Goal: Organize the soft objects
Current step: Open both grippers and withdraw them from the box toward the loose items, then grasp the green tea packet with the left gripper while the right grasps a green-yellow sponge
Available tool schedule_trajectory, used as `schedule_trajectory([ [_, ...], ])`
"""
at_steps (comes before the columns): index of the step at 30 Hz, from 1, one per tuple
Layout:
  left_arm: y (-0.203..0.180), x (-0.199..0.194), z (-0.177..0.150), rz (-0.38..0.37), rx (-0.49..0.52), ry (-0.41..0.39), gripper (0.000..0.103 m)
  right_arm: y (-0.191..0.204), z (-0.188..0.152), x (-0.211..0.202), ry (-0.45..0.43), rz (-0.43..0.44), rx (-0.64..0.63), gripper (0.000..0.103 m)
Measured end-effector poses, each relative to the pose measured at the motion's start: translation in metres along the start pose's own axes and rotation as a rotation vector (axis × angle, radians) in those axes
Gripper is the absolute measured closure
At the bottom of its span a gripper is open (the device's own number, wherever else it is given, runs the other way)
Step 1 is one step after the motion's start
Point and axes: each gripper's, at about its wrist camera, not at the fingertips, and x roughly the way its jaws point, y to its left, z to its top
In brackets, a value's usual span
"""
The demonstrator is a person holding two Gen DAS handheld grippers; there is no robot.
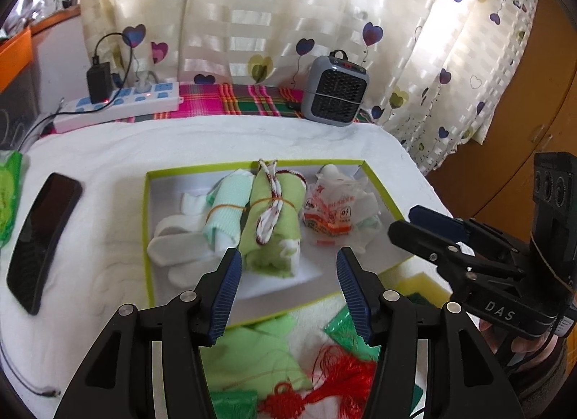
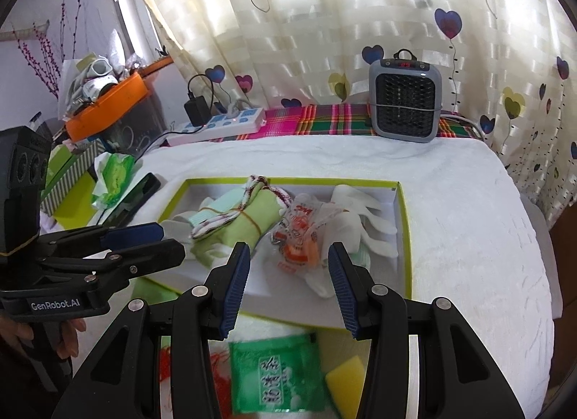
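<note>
**A:** What is lying nearest the cameras?

**B:** Below the left gripper (image 1: pixel 286 291), a red tassel knot (image 1: pixel 324 388) and pale green cloth (image 1: pixel 252 354) are lying on the white towel (image 1: pixel 108 152). Below the right gripper (image 2: pixel 288 287), a green printed packet (image 2: pixel 276 370) and a yellow sponge (image 2: pixel 348 379) are resting, blurred.

**A:** How are the jaws standing?

**B:** Both pairs are standing apart with nothing between the pads. Neither gripper is touching any item.

**A:** Where are the soft objects lying relative to them?

**B:** Just beyond the fingertips, inside the shallow green-rimmed box (image 1: pixel 148 224). The green cloth roll (image 1: pixel 274 228), bound by a rubber band and carrying a red-and-white cord (image 1: pixel 269 217), is lying ahead of the left gripper's gap. A mint sock roll (image 1: pixel 225 213) is touching its left side, over white socks (image 1: pixel 176 249). A printed plastic bag (image 2: pixel 299 235) is sitting ahead of the right gripper's gap, white gloves (image 2: pixel 360 224) beside it.

**A:** And farther back?

**B:** A black phone (image 1: pixel 43 238) is lying left of the box; a power strip (image 1: pixel 119 103) and grey heater (image 2: pixel 405 101) are standing before the heart-print curtain (image 2: pixel 324 22).
</note>
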Motion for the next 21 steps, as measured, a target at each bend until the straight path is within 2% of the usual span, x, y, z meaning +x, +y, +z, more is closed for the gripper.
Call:
schedule_trajectory([
  [9, 0.000, -0.025, -0.021, 0.027, 0.007, -0.025, 0.049, 0.005, -0.017, -0.025, -0.033, -0.001, 0.001, 0.057],
  [21, 0.029, -0.057, -0.067, 0.057, -0.074, -0.057, 0.049, -0.004, -0.053, -0.054, -0.074, 0.001, 0.053, 0.056],
])
